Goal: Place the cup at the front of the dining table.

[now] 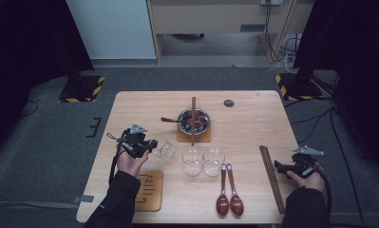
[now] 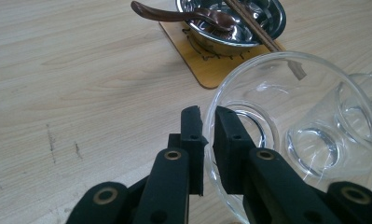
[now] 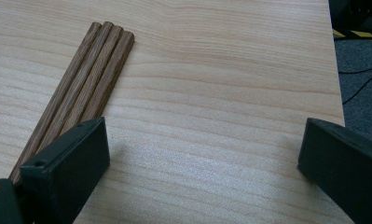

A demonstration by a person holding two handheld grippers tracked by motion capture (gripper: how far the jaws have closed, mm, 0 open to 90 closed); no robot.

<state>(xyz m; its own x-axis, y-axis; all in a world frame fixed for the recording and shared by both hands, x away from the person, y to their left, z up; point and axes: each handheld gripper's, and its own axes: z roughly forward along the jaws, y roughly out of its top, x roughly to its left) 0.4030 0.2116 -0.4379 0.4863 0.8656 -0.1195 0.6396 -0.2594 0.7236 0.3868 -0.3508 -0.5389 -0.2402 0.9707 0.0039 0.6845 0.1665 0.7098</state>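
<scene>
My left gripper (image 1: 154, 145) (image 2: 209, 116) is shut on the wall of a clear glass (image 1: 165, 149) (image 2: 277, 58). One jaw is inside the rim and one outside. The glass hangs tilted over the left middle of the wooden table (image 1: 130, 109). My right gripper (image 1: 279, 167) (image 3: 202, 149) stands open near the table's right edge, with bare wood between its jaws. A bundle of wooden chopsticks (image 1: 271, 178) (image 3: 95, 74) lies just beside its left jaw.
Two more clear glasses (image 1: 192, 160) (image 1: 213, 160) stand mid-table. Behind them a steel bowl (image 1: 194, 119) (image 2: 230, 23) sits on a coaster (image 1: 193, 137), with a brown spoon (image 2: 174, 14) and chopsticks (image 1: 193, 107) across it. Two brown spoons (image 1: 229, 199) and a second coaster (image 1: 148, 190) lie near the front.
</scene>
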